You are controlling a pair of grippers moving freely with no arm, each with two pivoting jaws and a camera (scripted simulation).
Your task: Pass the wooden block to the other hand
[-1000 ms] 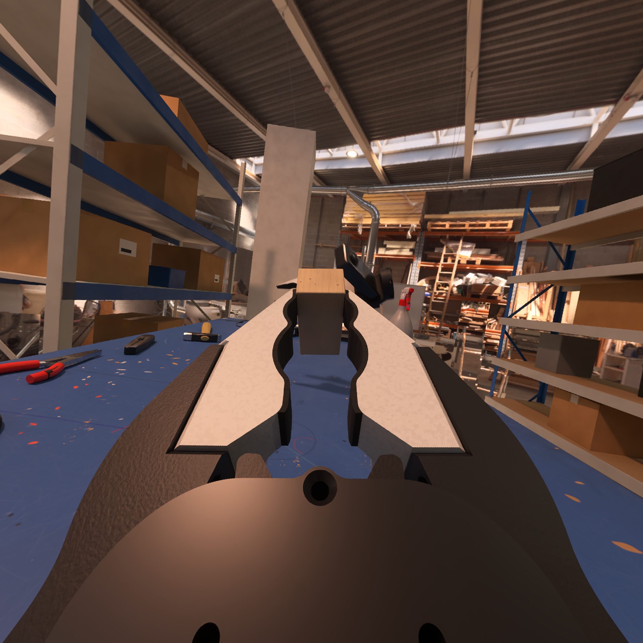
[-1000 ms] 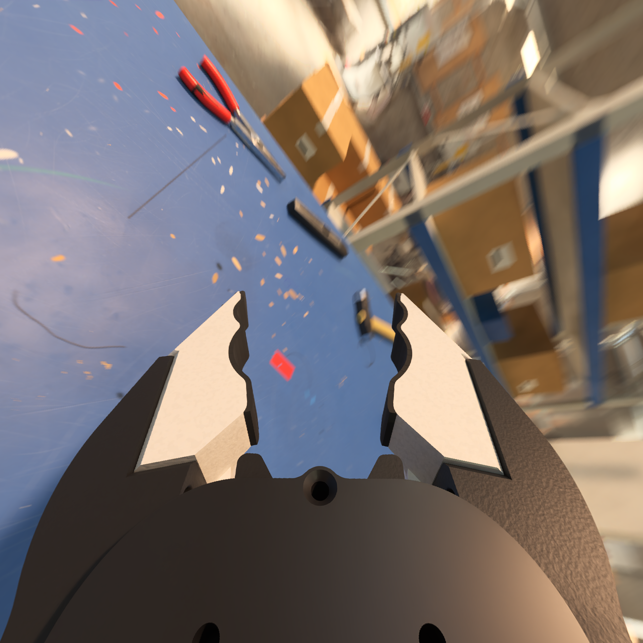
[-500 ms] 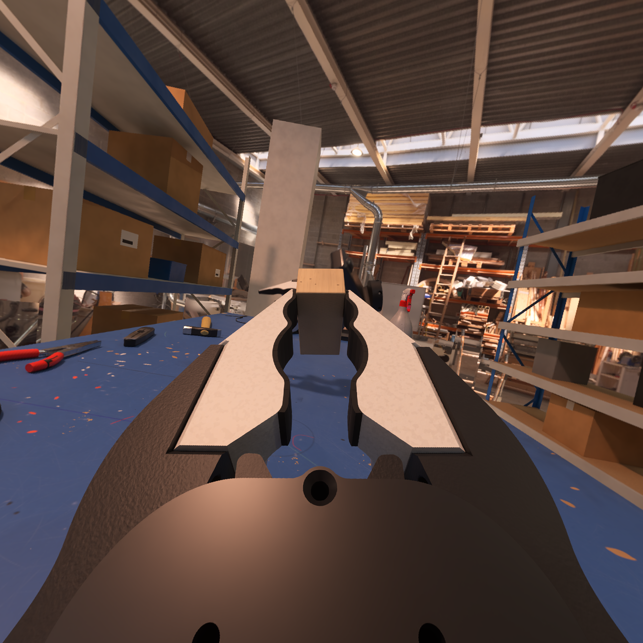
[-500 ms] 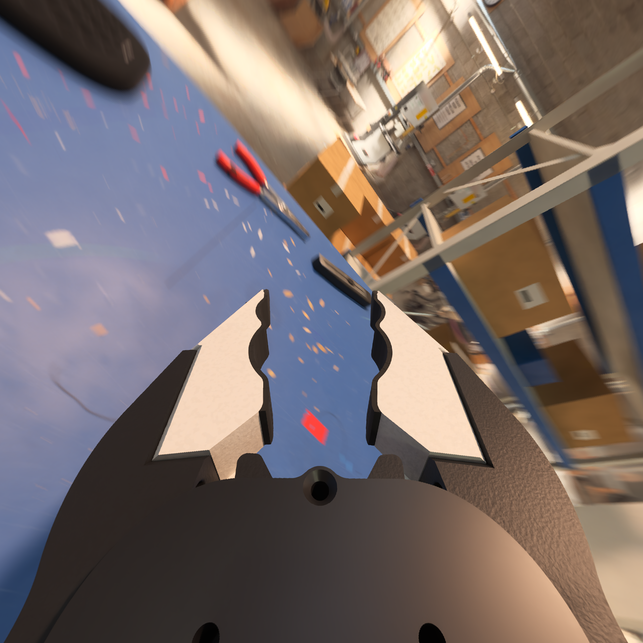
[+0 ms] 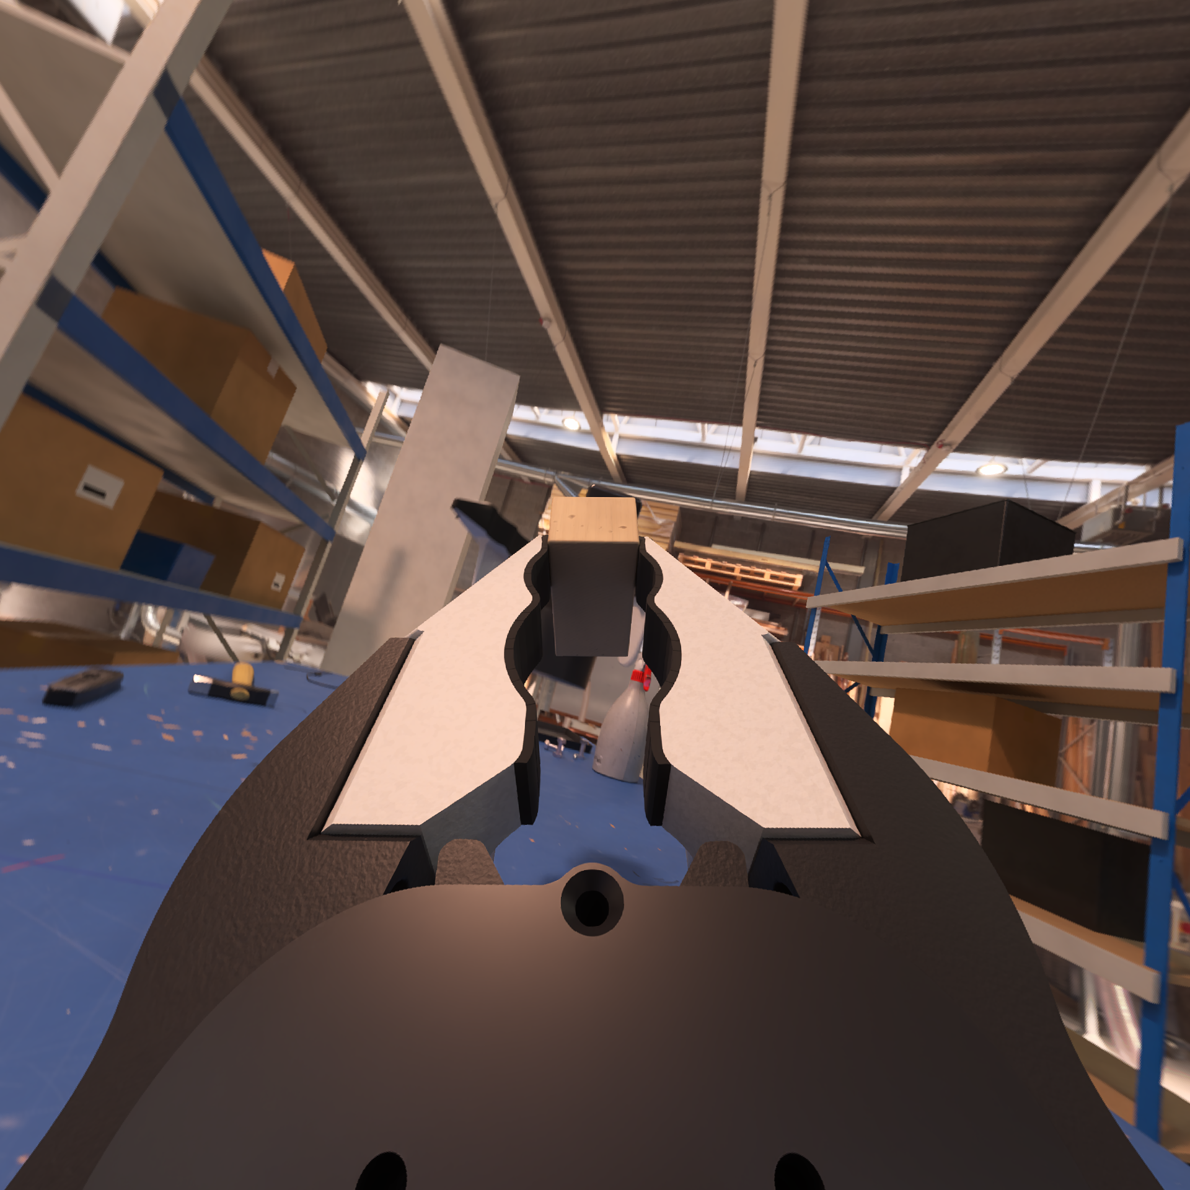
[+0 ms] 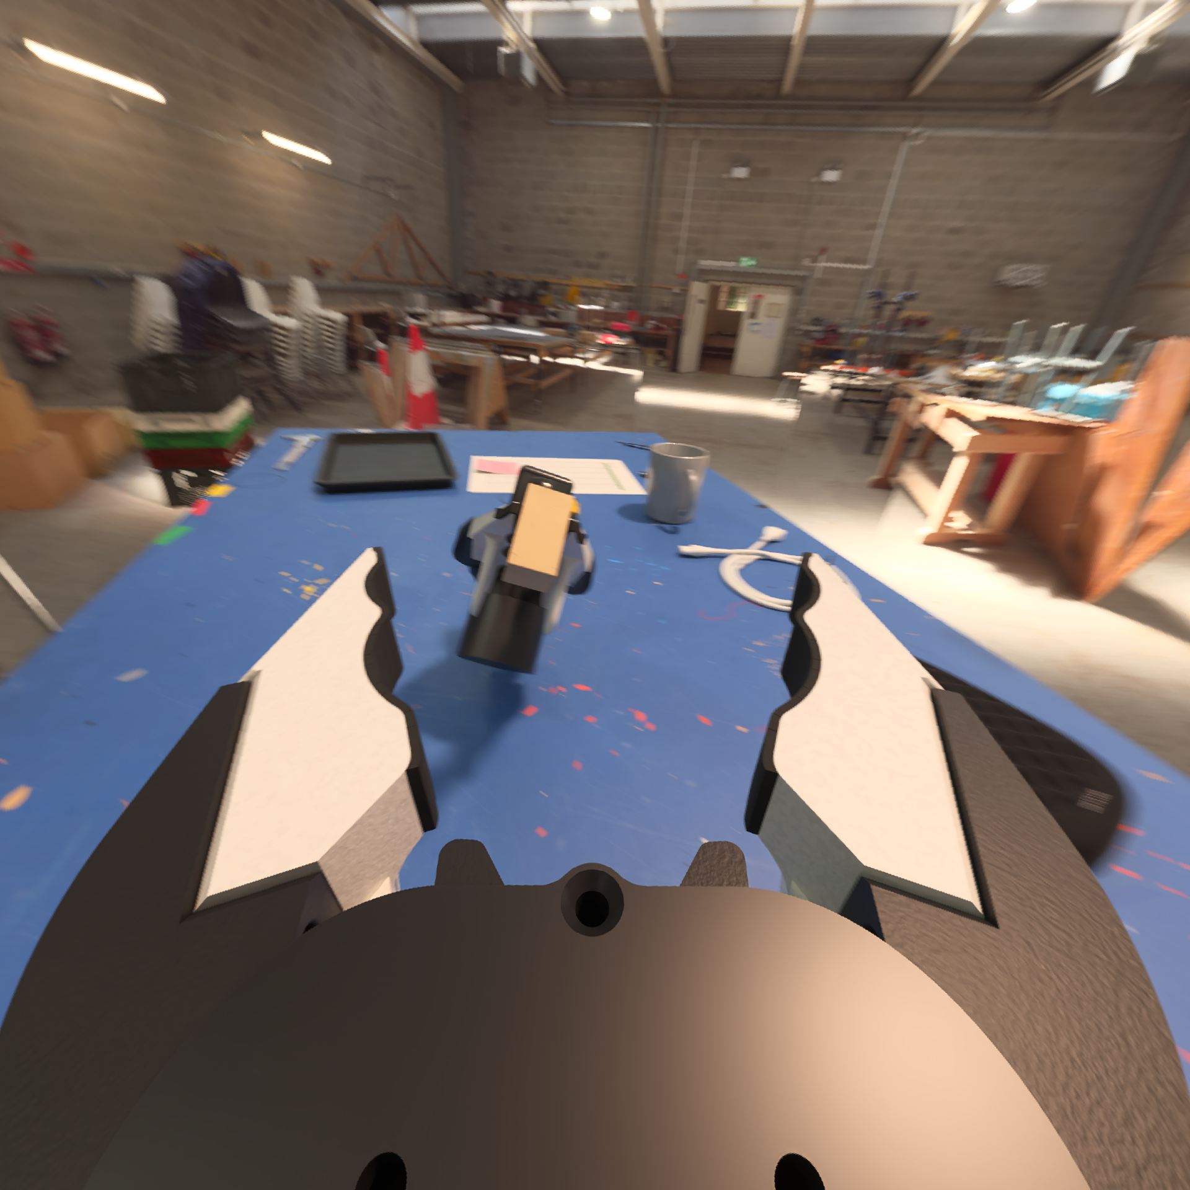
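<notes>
My left gripper [image 5: 592, 554] is shut on the wooden block [image 5: 592, 525], held upright at the fingertips above the blue table [image 5: 116, 837]. The block's top face is pale wood and the face towards the camera is in shadow. My right gripper [image 6: 592, 563] is wide open and empty, pointing along the table at the left gripper [image 6: 525, 579]. The block [image 6: 541, 534] shows there as a tan bar between the left fingers, some way ahead of my right fingertips. Dark parts of the right gripper [image 5: 489, 521] show behind the block in the left wrist view.
On the table [image 6: 193, 612] beyond the left gripper lie a black tray [image 6: 383, 460], a paper sheet [image 6: 599, 476], a grey mug [image 6: 676, 480] and a white cable [image 6: 750, 566]. A spray bottle [image 5: 624, 734], a hammer [image 5: 235, 682] and shelves [image 5: 1030, 644] show in the left wrist view.
My right gripper has swung round from looking across the table to facing the left gripper, and its jaws have opened wider. The left gripper has tilted upward with the block still held.
</notes>
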